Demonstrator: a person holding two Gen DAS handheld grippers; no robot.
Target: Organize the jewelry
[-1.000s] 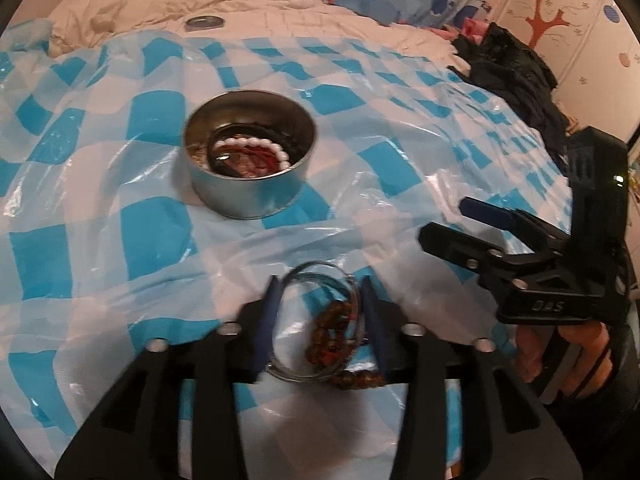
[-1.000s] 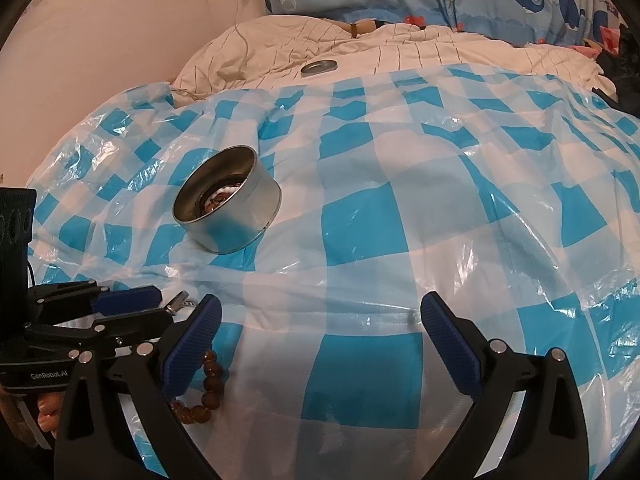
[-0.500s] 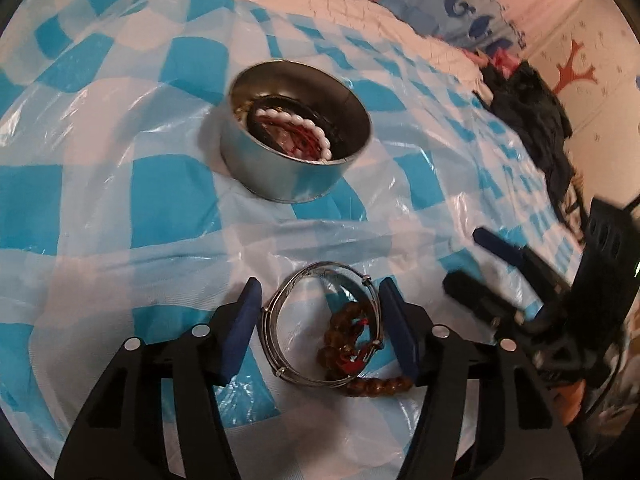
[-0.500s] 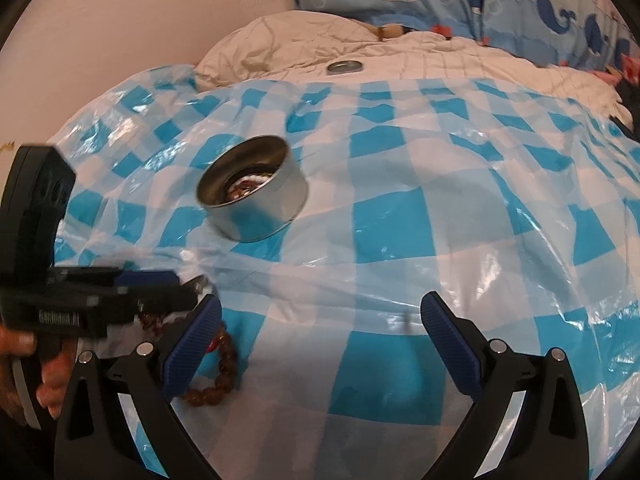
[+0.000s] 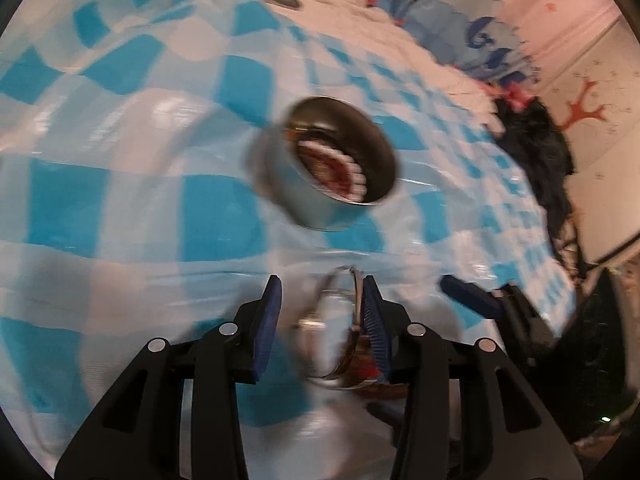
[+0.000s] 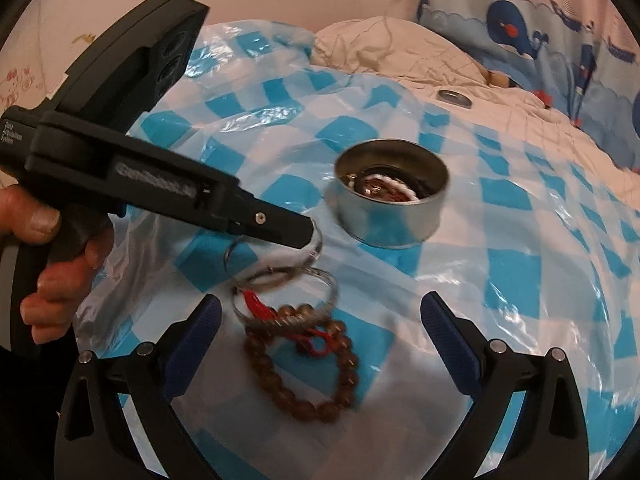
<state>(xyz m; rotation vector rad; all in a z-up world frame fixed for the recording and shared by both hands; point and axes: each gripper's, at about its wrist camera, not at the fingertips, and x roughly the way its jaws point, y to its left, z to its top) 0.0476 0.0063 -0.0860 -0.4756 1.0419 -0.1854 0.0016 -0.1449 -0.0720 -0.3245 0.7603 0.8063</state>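
Note:
A round metal tin [image 5: 326,168] holding a white bead bracelet and other jewelry stands on the blue-checked plastic sheet; it also shows in the right wrist view [image 6: 390,196]. My left gripper [image 5: 322,320] is closed around a silver bangle [image 5: 340,328] and lifts it tilted off the sheet; it also shows from the side in the right wrist view [image 6: 296,236], with the bangle [image 6: 312,252] at its tip. A second silver bangle [image 6: 288,296] and a brown bead bracelet [image 6: 304,364] with red thread lie between the tips of my open, empty right gripper [image 6: 320,336].
The tin's lid [image 6: 454,98] lies on the cream duvet at the back. Whale-print pillows [image 6: 520,28] line the far side. A dark pile of clothes [image 5: 536,160] sits at the right edge of the bed.
My left gripper has narrowed onto the silver bangle and raised it, swinging toward the tin. My right gripper has moved left and now frames the bead bracelet.

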